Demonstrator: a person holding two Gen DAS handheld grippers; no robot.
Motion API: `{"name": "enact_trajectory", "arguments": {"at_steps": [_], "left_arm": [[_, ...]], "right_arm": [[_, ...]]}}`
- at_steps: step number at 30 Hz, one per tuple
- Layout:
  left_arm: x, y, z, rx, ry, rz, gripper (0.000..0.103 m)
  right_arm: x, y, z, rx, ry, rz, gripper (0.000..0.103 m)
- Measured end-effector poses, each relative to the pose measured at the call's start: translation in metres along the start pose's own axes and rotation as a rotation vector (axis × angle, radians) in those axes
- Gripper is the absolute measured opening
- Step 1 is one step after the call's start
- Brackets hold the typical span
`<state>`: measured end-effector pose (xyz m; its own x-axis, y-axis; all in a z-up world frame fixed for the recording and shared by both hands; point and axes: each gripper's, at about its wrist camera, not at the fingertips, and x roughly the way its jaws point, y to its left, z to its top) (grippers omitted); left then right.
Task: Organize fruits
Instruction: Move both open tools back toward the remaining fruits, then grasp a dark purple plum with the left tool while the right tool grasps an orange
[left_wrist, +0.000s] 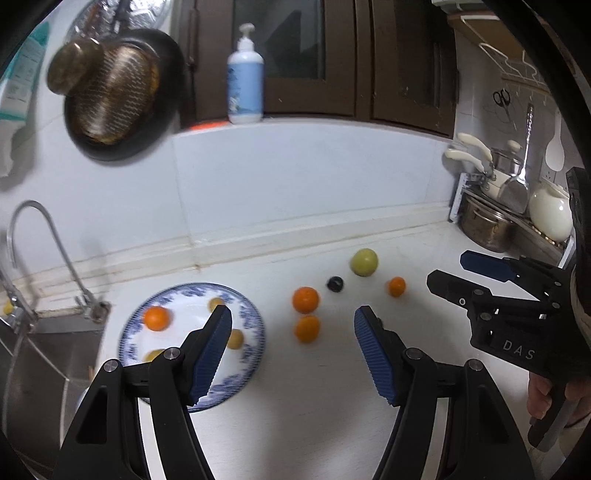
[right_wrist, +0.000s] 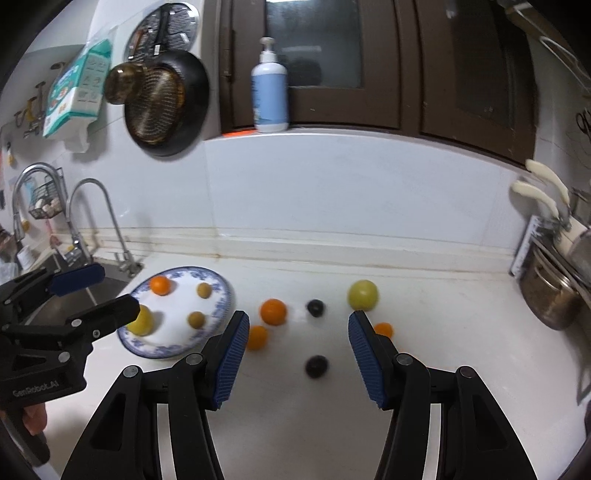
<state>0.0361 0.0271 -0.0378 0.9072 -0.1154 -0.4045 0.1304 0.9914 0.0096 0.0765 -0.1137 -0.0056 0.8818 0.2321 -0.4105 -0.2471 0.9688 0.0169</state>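
Note:
A blue-and-white plate (right_wrist: 221, 295) sits on the white counter by the sink, holding an orange (right_wrist: 160, 285), a yellow fruit (right_wrist: 142, 322) and two small brown fruits (right_wrist: 203, 290). Loose on the counter lie two oranges (right_wrist: 273, 311), a small orange (right_wrist: 383, 329), a green-yellow fruit (right_wrist: 362, 294) and two dark fruits (right_wrist: 316, 366). My left gripper (left_wrist: 292, 317) is open and empty, above the counter beside the plate (left_wrist: 251, 317). My right gripper (right_wrist: 295, 323) is open and empty, above the nearer dark fruit.
A sink (right_wrist: 107, 284) with taps (right_wrist: 92, 218) lies at the left. Pots and utensils (left_wrist: 487, 221) stand at the right. A pan (right_wrist: 166, 107) hangs on the wall. A soap bottle (right_wrist: 269, 92) stands on the sill.

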Motion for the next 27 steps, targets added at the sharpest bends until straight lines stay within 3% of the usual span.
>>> {"name": "enact_trajectory", "arguments": {"at_steps": [8, 19, 27], "left_arm": [[0.046, -0.028, -0.01, 0.0, 0.059, -0.031, 0.068], [0.105, -0.06, -0.023, 0.028, 0.159, -0.087, 0.067], [0.146, -0.079, -0.027, 0.058, 0.237, -0.13, 0.059]], "right_arm": [[0.026, -0.038, -0.016, 0.025, 0.074, -0.041, 0.057], [0.079, -0.076, -0.036, 0.031, 0.194, -0.021, 0.057], [0.121, -0.094, -0.047, 0.033, 0.283, 0.001, 0.057]]}}
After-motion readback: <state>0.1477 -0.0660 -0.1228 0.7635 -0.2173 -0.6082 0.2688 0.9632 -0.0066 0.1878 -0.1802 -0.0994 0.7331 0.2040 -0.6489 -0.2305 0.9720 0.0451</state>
